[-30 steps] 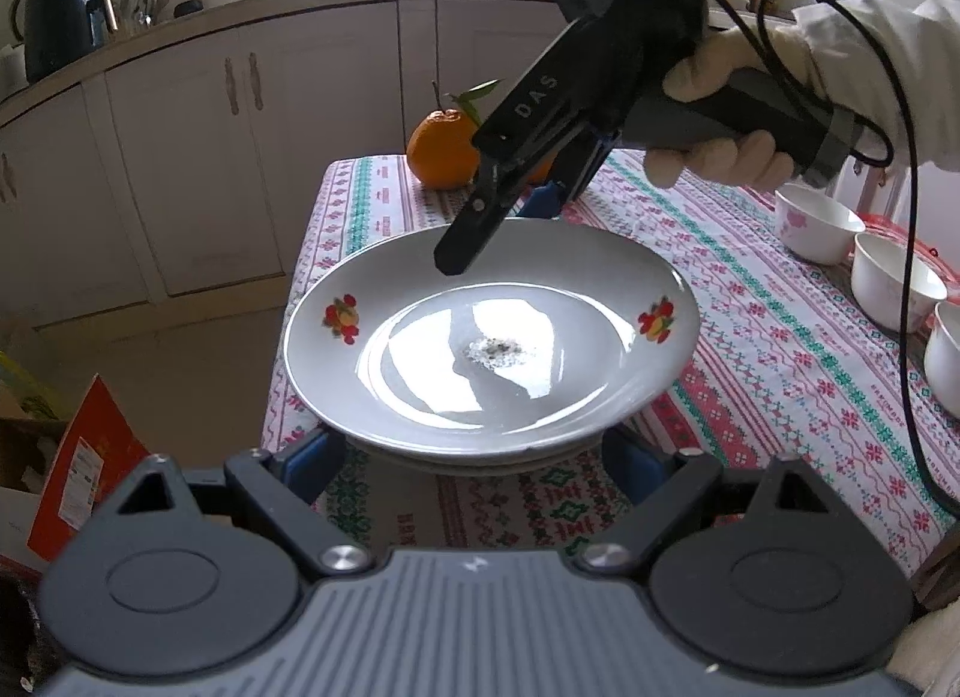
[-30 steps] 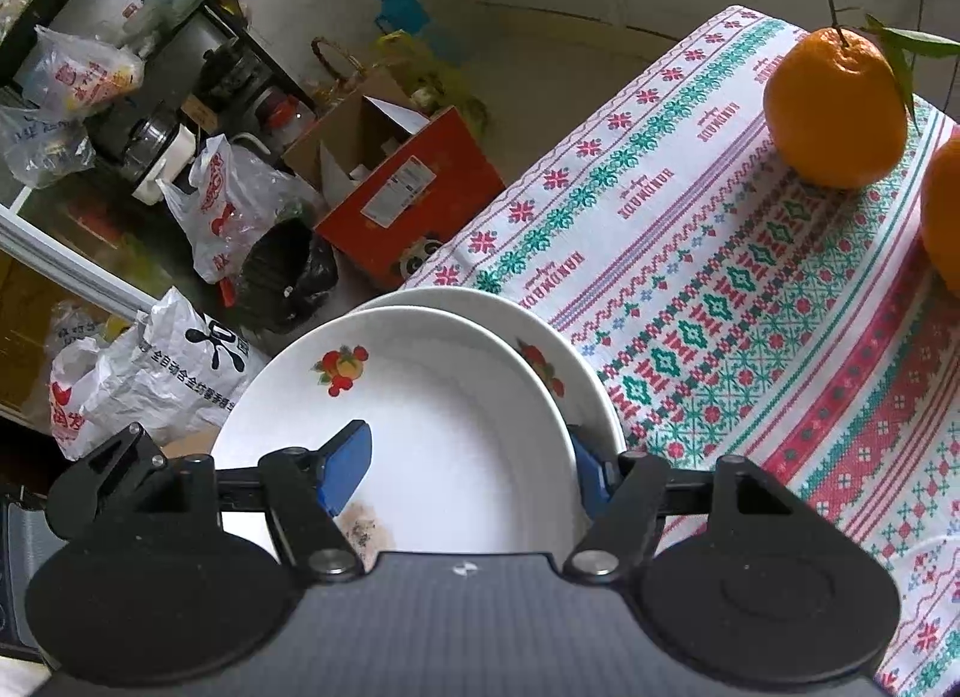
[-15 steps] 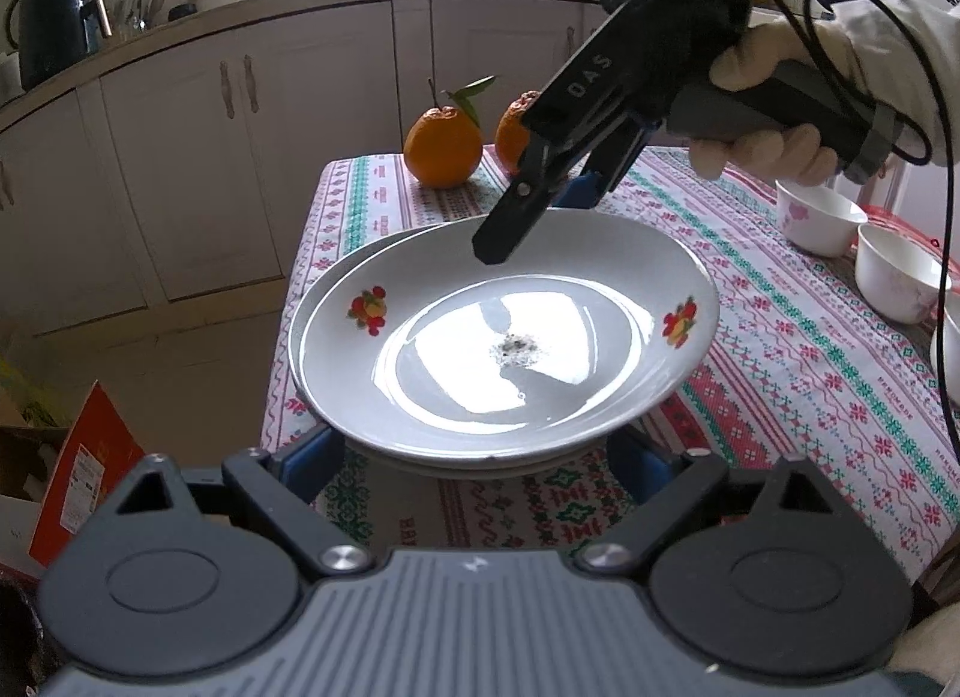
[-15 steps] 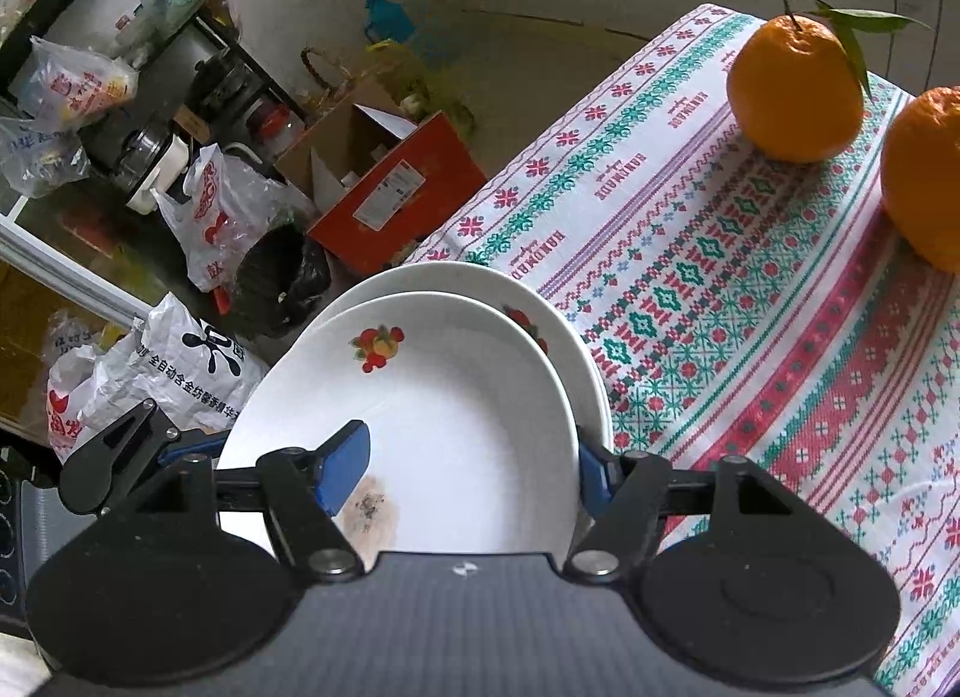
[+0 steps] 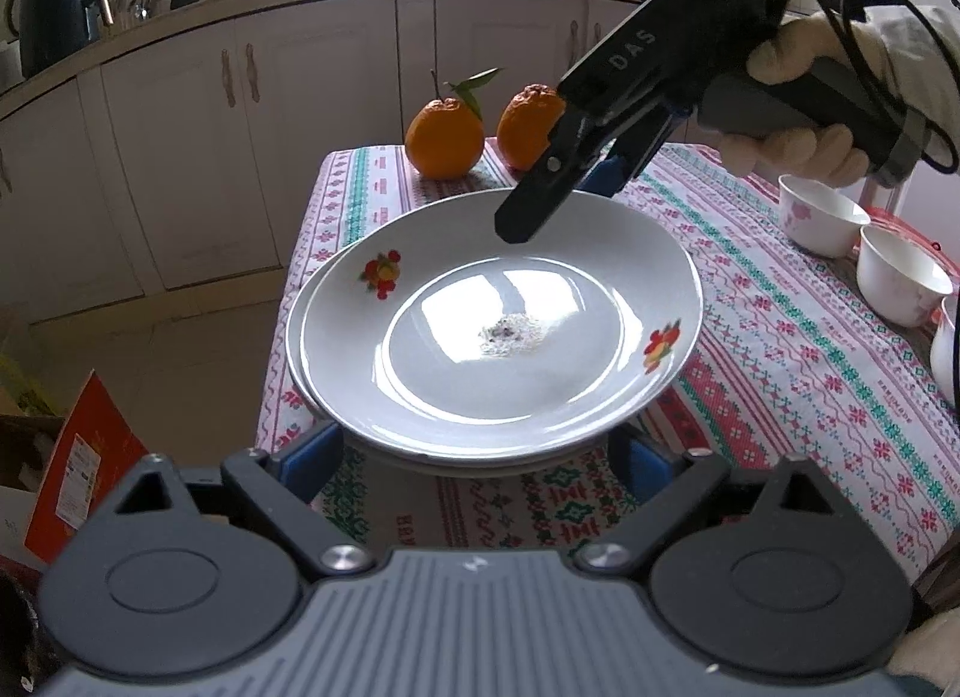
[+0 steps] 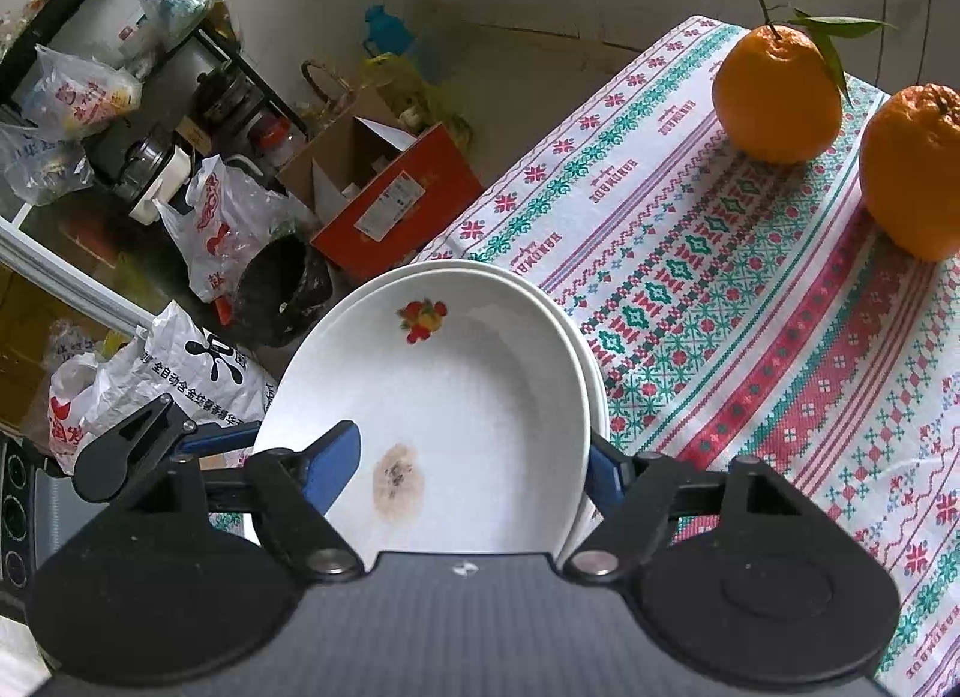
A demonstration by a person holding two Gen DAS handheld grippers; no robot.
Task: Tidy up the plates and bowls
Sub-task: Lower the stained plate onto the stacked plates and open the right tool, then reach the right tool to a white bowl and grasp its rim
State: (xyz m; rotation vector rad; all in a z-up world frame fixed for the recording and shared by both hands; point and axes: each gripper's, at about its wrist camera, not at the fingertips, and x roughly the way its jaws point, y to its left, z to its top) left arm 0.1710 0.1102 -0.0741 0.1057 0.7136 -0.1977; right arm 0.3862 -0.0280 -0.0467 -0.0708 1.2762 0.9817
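A white plate (image 5: 498, 331) with fruit prints and a dried smear in its middle lies on a second white plate (image 5: 300, 361) at the table's corner; both show in the right wrist view, top plate (image 6: 456, 391) and lower rim (image 6: 591, 379). My left gripper (image 5: 480, 460) is open, its blue pads under the near rims. My right gripper (image 5: 564, 187) reaches over the far rim, jaws wide apart; in its own view (image 6: 474, 466) one pad lies over the plate and one beyond the rims.
Two oranges (image 5: 445, 138) (image 5: 531, 124) stand at the far end of the patterned tablecloth (image 5: 780, 349). Small white bowls (image 5: 825, 220) (image 5: 903, 283) sit at the right. Kitchen cabinets (image 5: 252, 115) are behind; boxes and bags (image 6: 384, 193) lie on the floor.
The top plate has settled lower onto the plate beneath it and shifted slightly. Both grippers have drawn back a little, so more of the table and both oranges show.
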